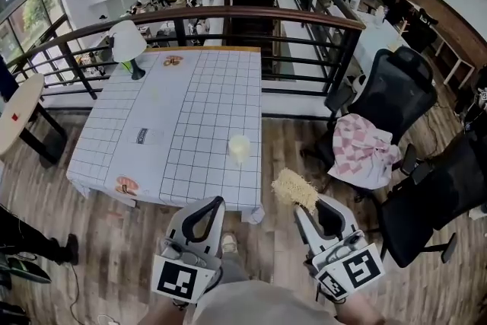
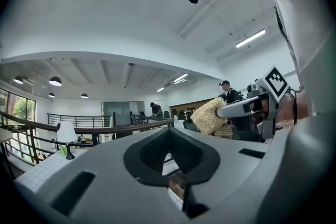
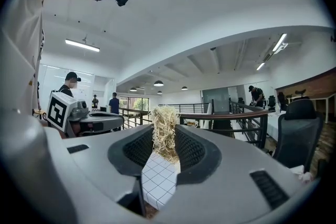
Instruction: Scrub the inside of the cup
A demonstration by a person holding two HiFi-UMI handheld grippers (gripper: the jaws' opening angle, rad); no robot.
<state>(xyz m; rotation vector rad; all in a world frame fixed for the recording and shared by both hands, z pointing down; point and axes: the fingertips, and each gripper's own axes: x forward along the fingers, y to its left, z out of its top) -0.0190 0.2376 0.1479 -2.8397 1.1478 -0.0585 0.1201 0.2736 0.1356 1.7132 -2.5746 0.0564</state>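
A pale cup (image 1: 239, 148) stands upright on the white grid-cloth table (image 1: 190, 110), near its front right edge. Both grippers hang low in front of the table, well short of the cup. My left gripper (image 1: 212, 203) is shut with nothing between its jaws; the left gripper view shows its dark pads (image 2: 152, 157) together. My right gripper (image 1: 301, 211) is shut on a straw-coloured fibrous scrubber (image 1: 294, 189), which sticks out past the jaws toward the table's corner. The scrubber (image 3: 165, 131) sits pinched between the pads in the right gripper view and shows as a tuft (image 2: 208, 115) in the left gripper view.
A white lamp (image 1: 126, 43) stands at the table's far left corner, with small stickers (image 1: 149, 135) on the cloth. A dark railing (image 1: 228, 15) runs behind the table. Black office chairs (image 1: 396, 91) stand at the right, one draped with a pink checked cloth (image 1: 364, 148). A round table (image 1: 19, 114) is at the left.
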